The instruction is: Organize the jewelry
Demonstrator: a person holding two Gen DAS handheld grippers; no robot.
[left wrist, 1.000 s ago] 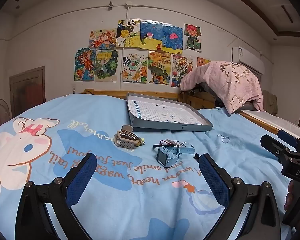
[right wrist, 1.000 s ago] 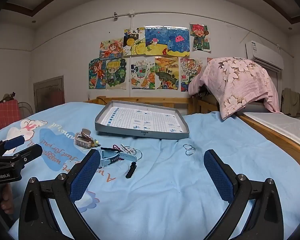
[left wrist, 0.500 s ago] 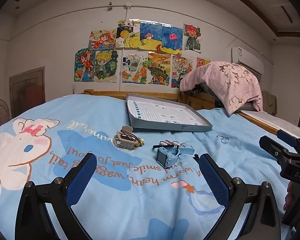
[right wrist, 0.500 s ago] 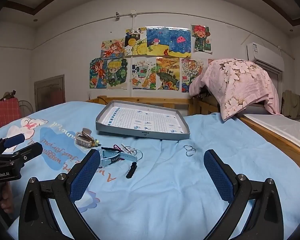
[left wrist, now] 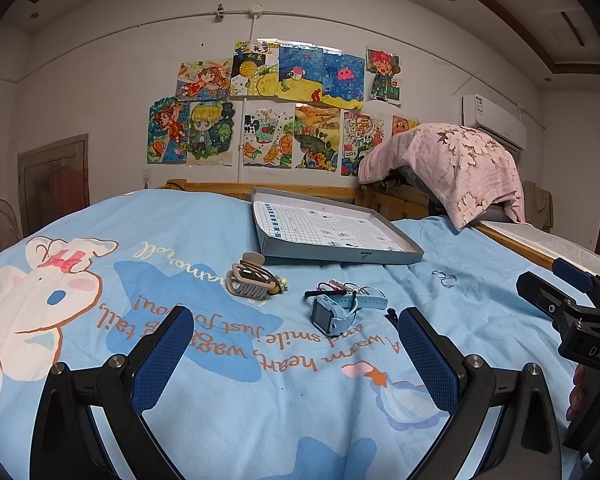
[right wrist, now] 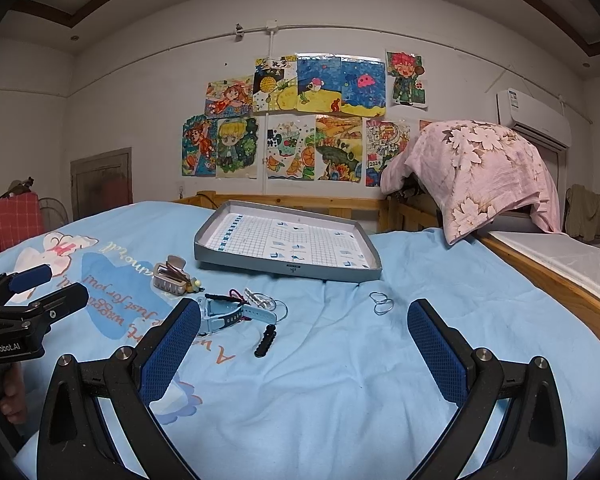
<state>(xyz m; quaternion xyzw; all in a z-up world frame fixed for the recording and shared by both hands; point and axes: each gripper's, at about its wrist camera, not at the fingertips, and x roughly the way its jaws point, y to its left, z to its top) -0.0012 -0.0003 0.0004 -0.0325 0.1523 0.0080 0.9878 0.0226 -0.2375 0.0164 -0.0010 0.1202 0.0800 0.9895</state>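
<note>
Watch (left wrist: pixel 332 312), hair clip (left wrist: pixel 249 282), tray (left wrist: pixel 342 257) unmoved; both jaws unchanged, wide.

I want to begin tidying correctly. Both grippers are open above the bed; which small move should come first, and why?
Probably lower the left gripper onto the blue watch: it lies directly ahead between the open fingers, nothing is held yet, and the gray tray behind it is empty.

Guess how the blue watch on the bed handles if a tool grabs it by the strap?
The blue watch would likely dangle: its strap lies curved, so probably flexible. The chunky face probably swings lowest. Thin cords lie against it and might drag along.
</note>
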